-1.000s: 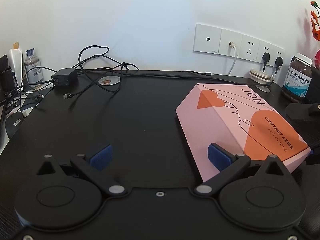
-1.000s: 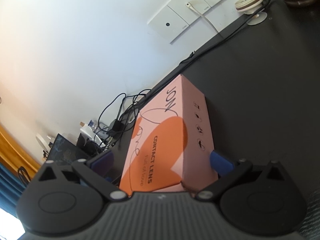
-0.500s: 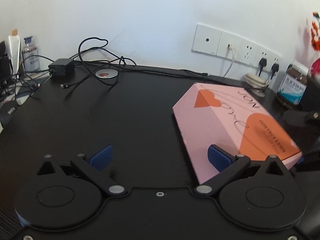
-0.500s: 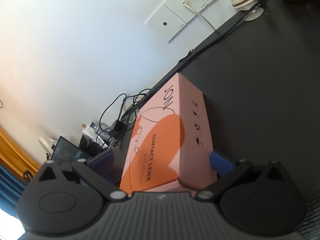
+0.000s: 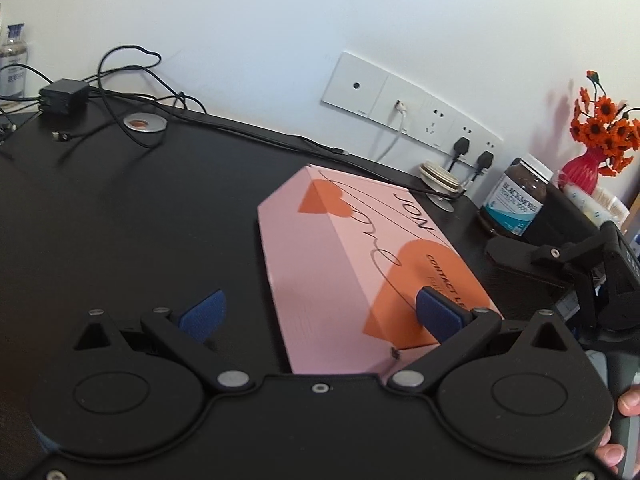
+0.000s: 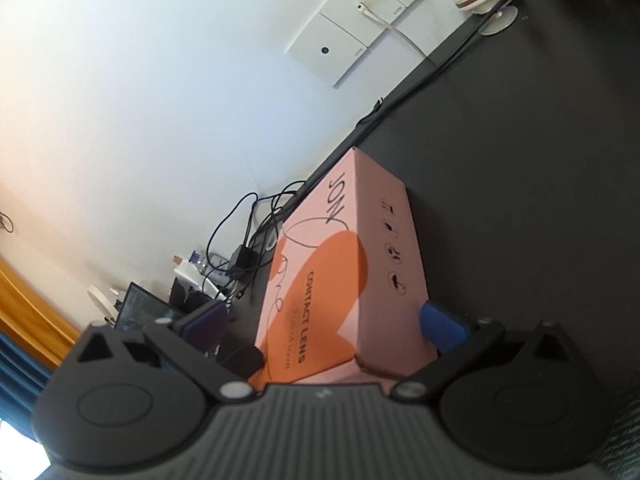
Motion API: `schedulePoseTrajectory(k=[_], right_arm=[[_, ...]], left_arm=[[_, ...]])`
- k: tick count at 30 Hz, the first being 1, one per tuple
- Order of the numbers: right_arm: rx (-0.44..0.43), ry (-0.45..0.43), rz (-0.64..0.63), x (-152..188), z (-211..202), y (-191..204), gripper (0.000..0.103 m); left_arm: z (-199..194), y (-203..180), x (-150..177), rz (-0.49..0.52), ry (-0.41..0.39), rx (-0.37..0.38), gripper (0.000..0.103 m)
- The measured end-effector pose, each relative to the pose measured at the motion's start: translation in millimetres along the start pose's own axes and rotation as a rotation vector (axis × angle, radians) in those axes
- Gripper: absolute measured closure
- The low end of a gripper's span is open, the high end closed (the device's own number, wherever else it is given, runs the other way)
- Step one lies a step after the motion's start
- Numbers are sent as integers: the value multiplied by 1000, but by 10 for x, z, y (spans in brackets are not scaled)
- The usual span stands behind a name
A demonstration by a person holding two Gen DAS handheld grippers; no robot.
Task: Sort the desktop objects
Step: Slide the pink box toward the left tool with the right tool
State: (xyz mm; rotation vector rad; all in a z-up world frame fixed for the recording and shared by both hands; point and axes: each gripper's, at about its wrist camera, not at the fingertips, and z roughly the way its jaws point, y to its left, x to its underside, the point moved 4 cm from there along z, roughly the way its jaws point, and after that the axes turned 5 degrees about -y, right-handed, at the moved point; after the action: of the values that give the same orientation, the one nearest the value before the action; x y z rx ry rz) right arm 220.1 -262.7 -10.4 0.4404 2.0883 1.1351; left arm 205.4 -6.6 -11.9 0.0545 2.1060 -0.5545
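A long pink box [image 5: 360,252] with orange hearts, printed CONTACT LENS, lies on the black desk [image 5: 160,220]. My left gripper [image 5: 320,314] is open, and the box's near end sits between its fingers, toward the right blue pad [image 5: 436,314]. In the right wrist view the same box [image 6: 344,276] points away from me. My right gripper [image 6: 322,324] is open around the box's near end. Its right pad [image 6: 442,328] is close against the box's side and the left pad stands apart. The right gripper's black frame [image 5: 600,264] shows at the box's right.
A brown fish-oil bottle [image 5: 516,204] and a red vase of orange flowers [image 5: 600,136] stand at the back right. Wall sockets [image 5: 400,104] carry plugged cables. A charger [image 5: 64,94] with tangled cables lies far left. A laptop [image 6: 144,312] sits beyond the box.
The left gripper has swung right and closer, so the box's end now lies between its fingers. The right gripper has barely shifted. Both stay open.
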Motion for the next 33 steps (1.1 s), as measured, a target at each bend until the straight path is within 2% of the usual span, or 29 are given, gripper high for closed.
schedulePoseTrajectory(k=[6,11,18,21,25,28,33], right_arm=[[-23,0,17,-33,-16,-14,1],[-30,-1,23,-32,-15,-23,1],[-38,1,26,-38,-16,-44,1],[-40,-1,27,-35,-20,-50,1],[-43,-4,32,-29,-26,-60,1],[-48,-2,39,-28,-36,-69,1],[-57,5,51,-33,-46,-93,1]], left_arm=[[31,-113,79,17,16,60,0],[78,-82,126,-38,46,121,0],[39,-109,185,-17,24,124,0],[30,-179,224,43,32,109,0],[78,-313,279,136,66,42,0],[70,-292,278,128,63,46,0],[16,-193,253,76,64,100,0]])
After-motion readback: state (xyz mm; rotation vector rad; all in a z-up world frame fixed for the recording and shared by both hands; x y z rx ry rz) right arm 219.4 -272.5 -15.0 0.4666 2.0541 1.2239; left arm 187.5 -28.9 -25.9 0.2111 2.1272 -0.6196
